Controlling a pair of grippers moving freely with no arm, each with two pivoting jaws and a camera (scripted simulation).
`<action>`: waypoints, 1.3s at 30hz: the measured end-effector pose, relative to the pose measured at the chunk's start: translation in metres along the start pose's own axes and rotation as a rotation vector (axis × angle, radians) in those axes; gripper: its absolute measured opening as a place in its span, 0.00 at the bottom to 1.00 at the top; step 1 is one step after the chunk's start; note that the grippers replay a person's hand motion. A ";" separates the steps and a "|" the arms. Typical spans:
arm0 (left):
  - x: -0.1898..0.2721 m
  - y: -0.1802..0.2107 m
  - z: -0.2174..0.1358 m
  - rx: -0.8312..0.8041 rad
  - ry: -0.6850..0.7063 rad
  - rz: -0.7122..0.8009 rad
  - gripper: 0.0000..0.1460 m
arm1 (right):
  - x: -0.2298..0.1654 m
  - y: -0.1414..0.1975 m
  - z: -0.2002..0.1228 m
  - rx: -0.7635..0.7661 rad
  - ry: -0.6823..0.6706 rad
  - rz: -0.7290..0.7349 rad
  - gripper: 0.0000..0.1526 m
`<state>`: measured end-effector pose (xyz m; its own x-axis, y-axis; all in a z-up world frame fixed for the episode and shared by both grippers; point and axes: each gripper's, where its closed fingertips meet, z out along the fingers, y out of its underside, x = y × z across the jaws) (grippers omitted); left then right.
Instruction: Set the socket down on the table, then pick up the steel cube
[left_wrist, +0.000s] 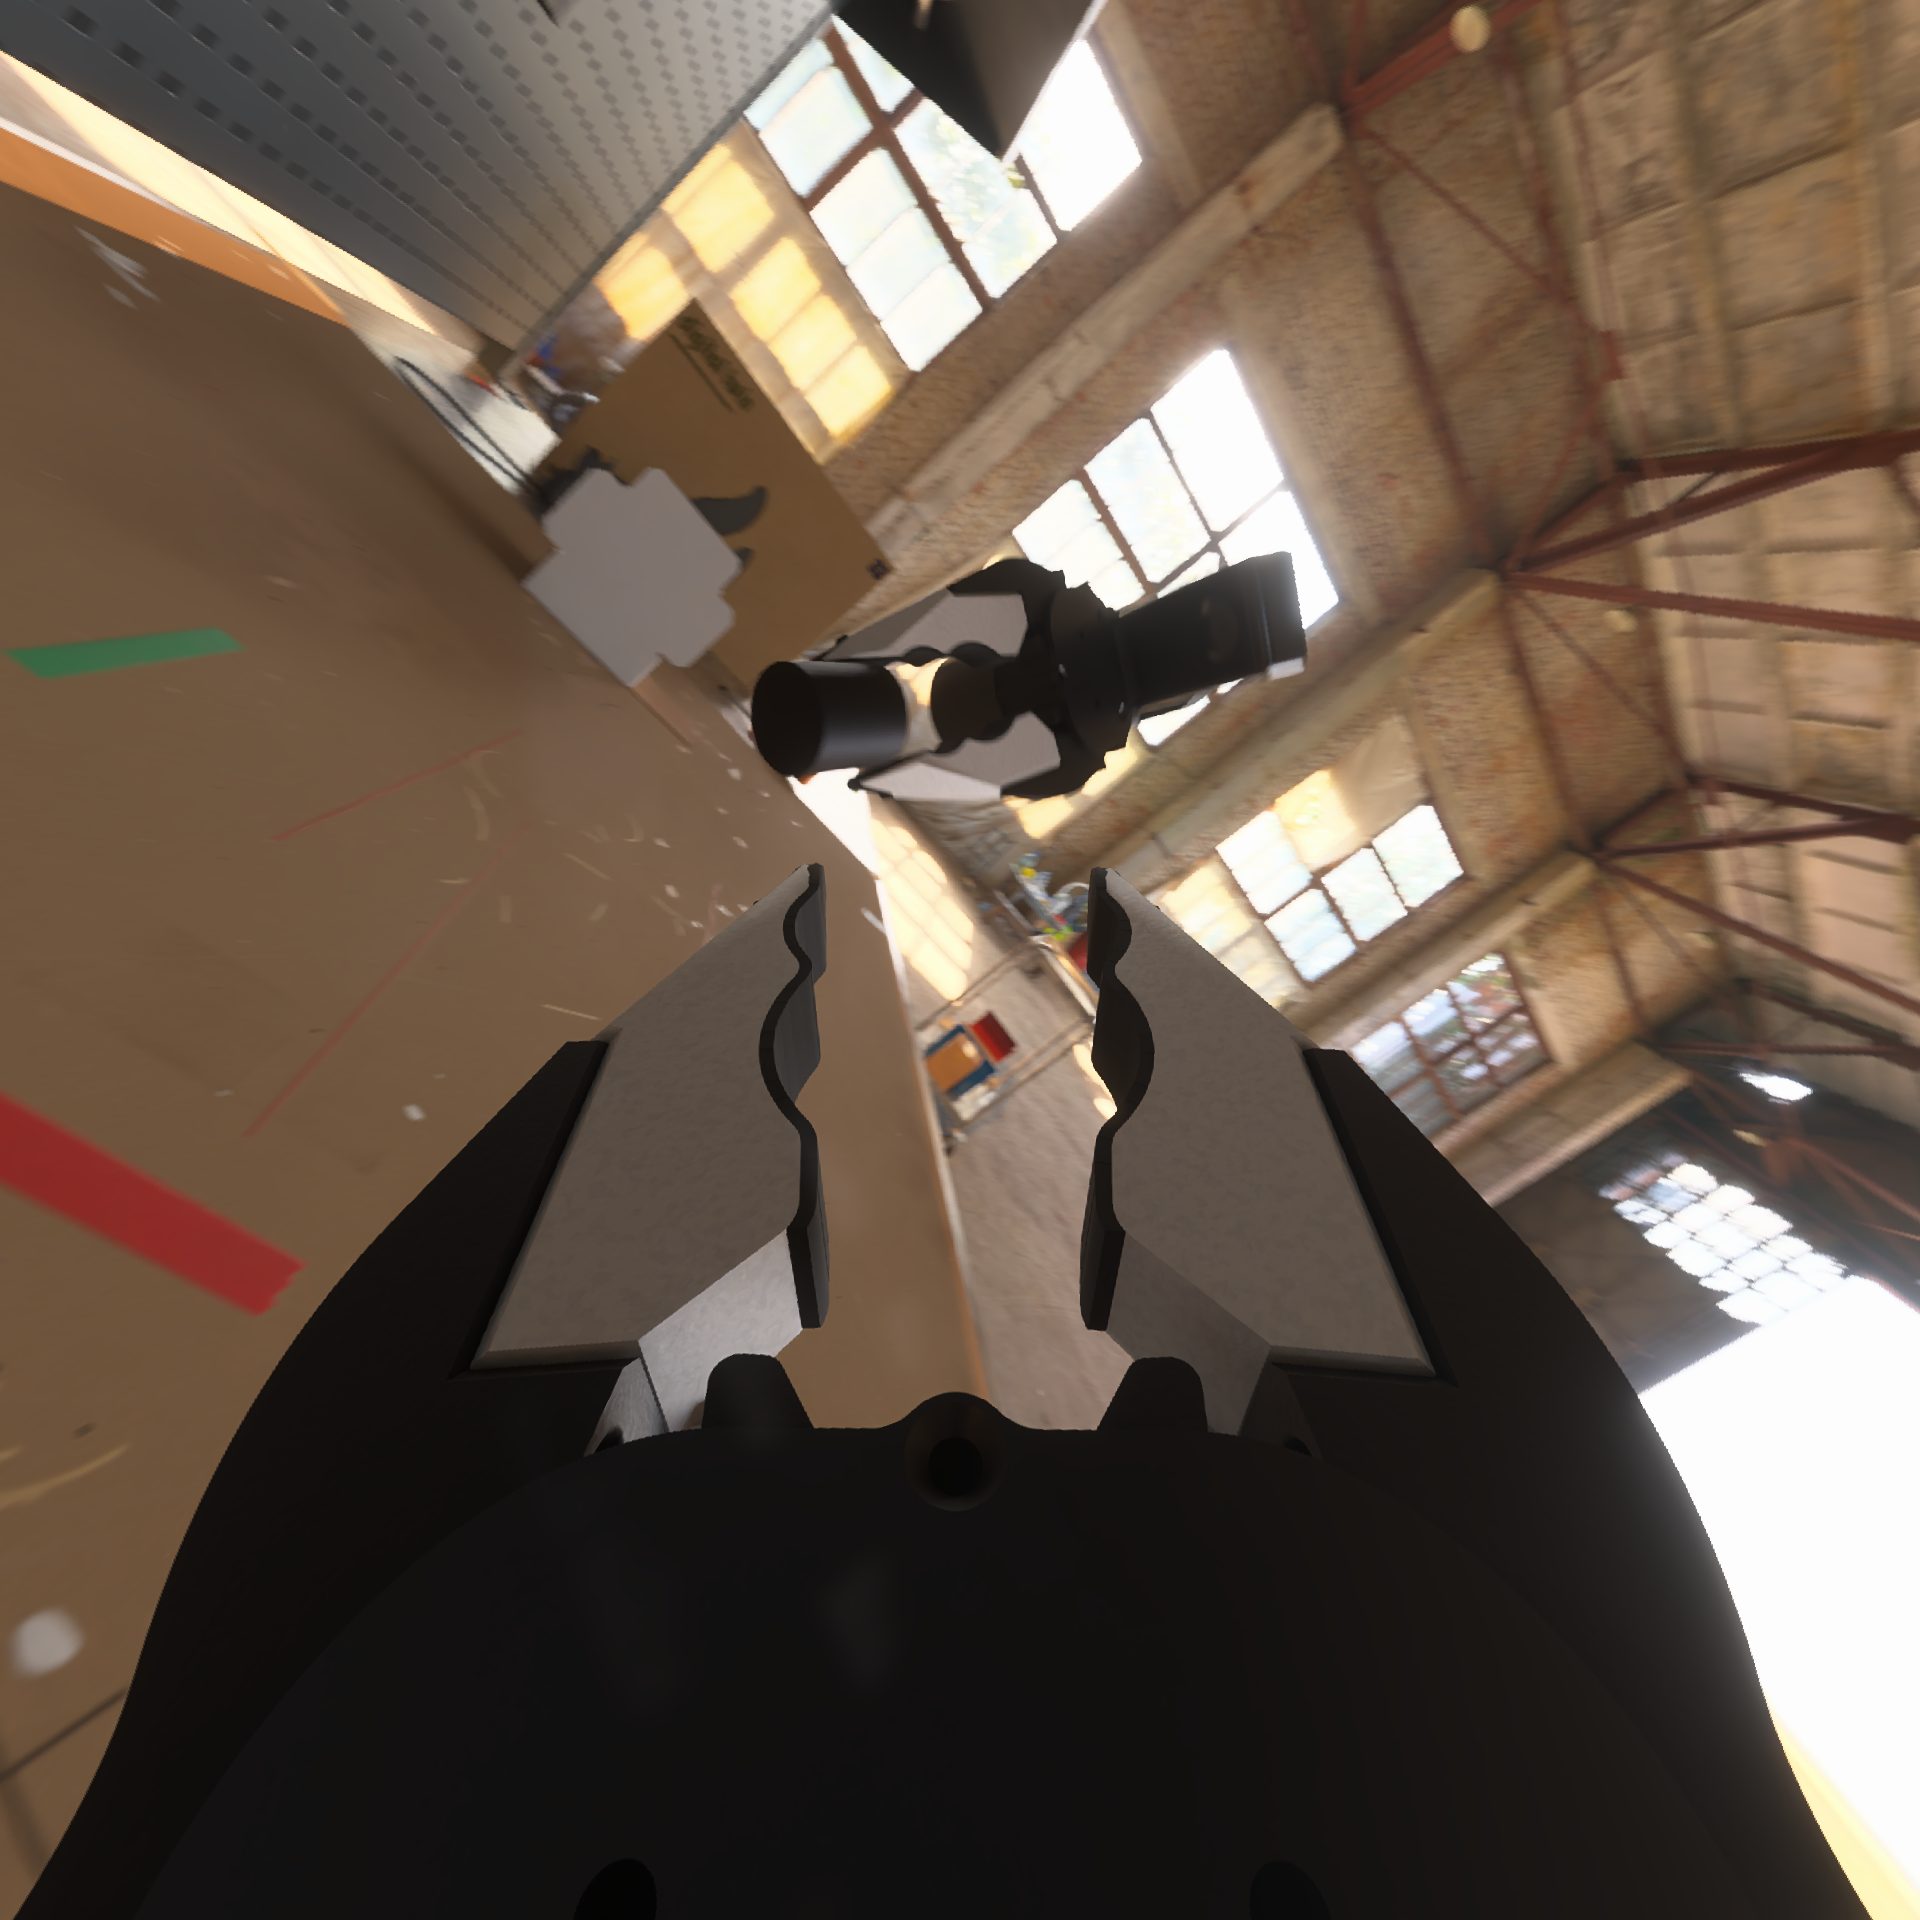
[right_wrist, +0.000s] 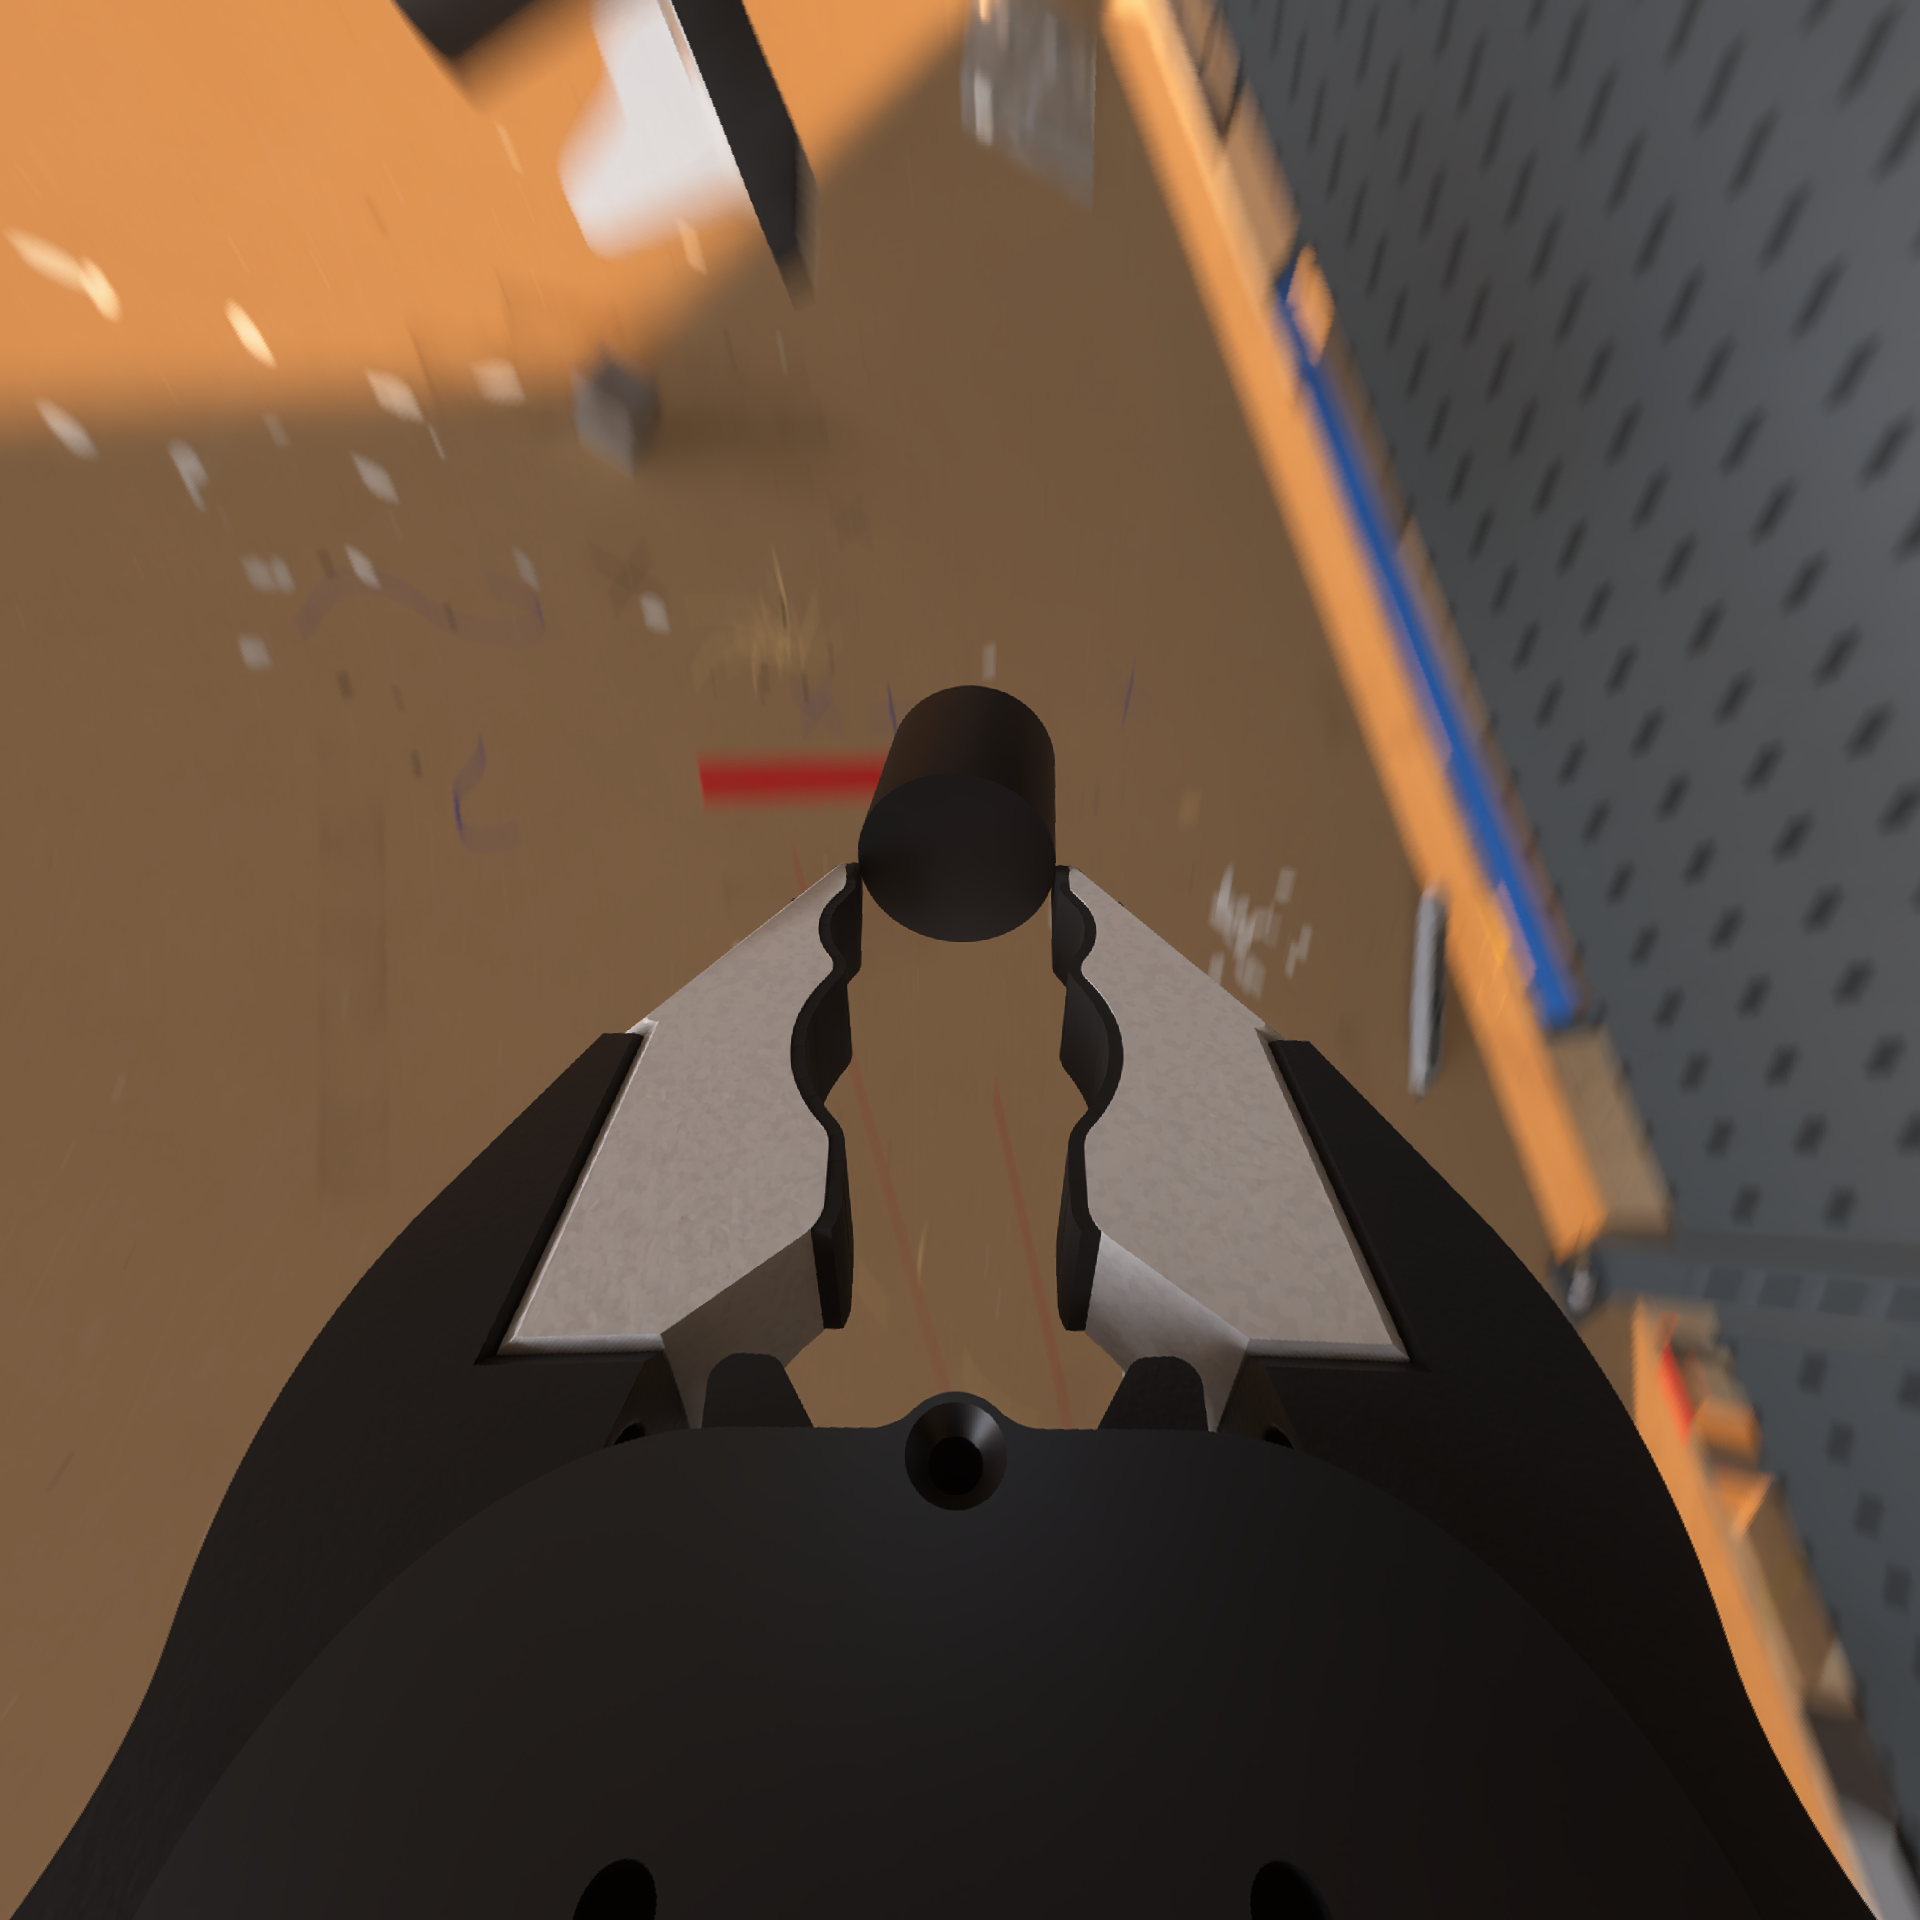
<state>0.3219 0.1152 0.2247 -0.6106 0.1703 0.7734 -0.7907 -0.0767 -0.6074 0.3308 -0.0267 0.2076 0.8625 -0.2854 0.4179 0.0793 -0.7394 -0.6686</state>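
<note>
The socket (right_wrist: 961, 831) is a dark cylinder held between the tips of my right gripper (right_wrist: 958, 883), above the brown table (right_wrist: 312, 935). In the left wrist view the same gripper (left_wrist: 894, 743) shows farther off, shut on the socket (left_wrist: 831, 717), near the table's edge and off the surface. My left gripper (left_wrist: 956, 883) is open and empty, tilted so that the table (left_wrist: 260, 831) stands at the left. A small grey steel cube (right_wrist: 615, 421) lies blurred on the table, ahead and to the left of the socket.
A grey pegboard wall (right_wrist: 1662, 520) runs along the table's right side, with a blue strip (right_wrist: 1423, 665) at its foot. Red tape (right_wrist: 790, 777) and green tape (left_wrist: 125, 652) mark the table. A white block (left_wrist: 634, 582) and a cardboard box (left_wrist: 727, 457) stand at the table's end.
</note>
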 end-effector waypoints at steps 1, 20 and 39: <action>0.000 -0.002 -0.004 0.005 -0.035 0.018 0.35 | 0.011 0.024 -0.007 -0.105 -0.028 0.056 0.24; 0.007 -0.013 -0.026 0.026 -0.079 0.071 0.32 | -0.002 0.213 0.016 -0.816 -0.451 0.423 0.24; -0.024 -0.007 -0.037 -0.051 -0.328 0.119 0.32 | 0.013 0.208 0.017 -0.865 -0.419 0.448 0.26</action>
<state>0.3433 0.1485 0.2035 -0.6863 -0.1621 0.7090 -0.7152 -0.0262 -0.6984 0.3672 -0.1736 0.0639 0.8413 -0.5284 -0.1142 -0.5293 -0.8481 0.0250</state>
